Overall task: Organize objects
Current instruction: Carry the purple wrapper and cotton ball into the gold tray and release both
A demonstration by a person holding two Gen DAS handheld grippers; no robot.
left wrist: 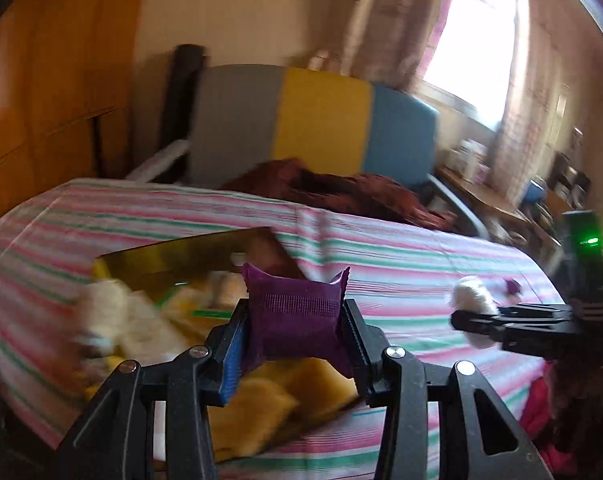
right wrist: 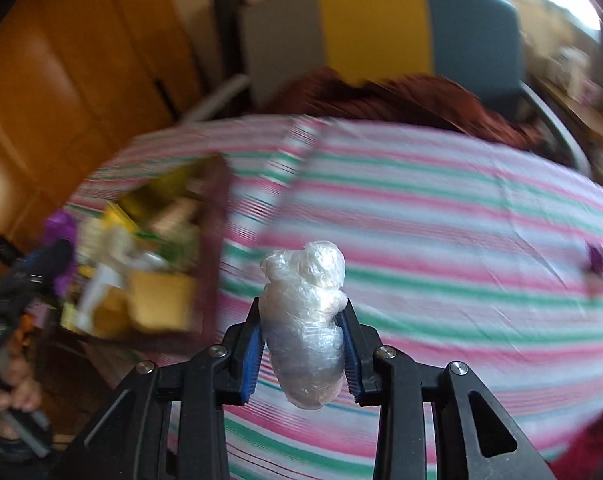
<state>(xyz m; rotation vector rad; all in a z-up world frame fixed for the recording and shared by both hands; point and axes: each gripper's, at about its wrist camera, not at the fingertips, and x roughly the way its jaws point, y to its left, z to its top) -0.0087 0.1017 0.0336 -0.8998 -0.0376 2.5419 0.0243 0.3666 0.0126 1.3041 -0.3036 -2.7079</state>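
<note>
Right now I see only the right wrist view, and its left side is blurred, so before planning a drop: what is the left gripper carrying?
Observer: The left gripper is shut on a purple packet, pinched by its sides.
Operator: Where is it relative to the box?
Observer: Just in front of the open box, above its yellow packets.
Operator: Is my gripper close?
Observer: No, the right gripper, holding its plastic-wrapped bundle, is off to the right over the striped sheet.
</note>
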